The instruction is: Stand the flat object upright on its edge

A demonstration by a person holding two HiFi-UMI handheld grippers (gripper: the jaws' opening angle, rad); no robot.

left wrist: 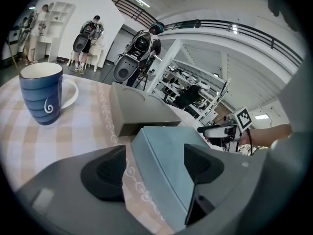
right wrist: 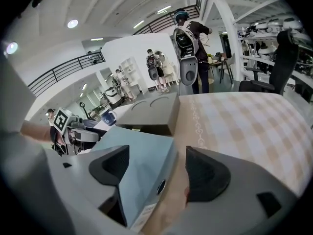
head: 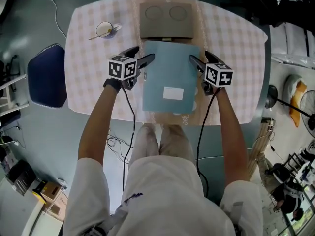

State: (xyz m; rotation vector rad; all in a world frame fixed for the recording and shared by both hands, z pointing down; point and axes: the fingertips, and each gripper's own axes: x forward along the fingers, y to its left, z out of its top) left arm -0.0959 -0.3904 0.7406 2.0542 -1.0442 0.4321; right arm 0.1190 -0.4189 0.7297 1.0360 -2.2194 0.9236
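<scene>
1. The flat blue-grey box (head: 170,77) lies flat on the checked surface (head: 231,38), towards its near edge and just in front of a grey case (head: 166,21).
2. Only the head view shows the white label (head: 173,93) on the box's top. Only the right gripper view shows a round hole (right wrist: 161,186) in its right side wall.
3. The left gripper (head: 142,56) has its jaws spread, with the box's left edge between the pads; neither pad presses on it.
4. The right gripper (head: 199,58) straddles the right edge the same way, jaws apart.
5. A blue mug (left wrist: 41,94) stands at the far left.
</scene>
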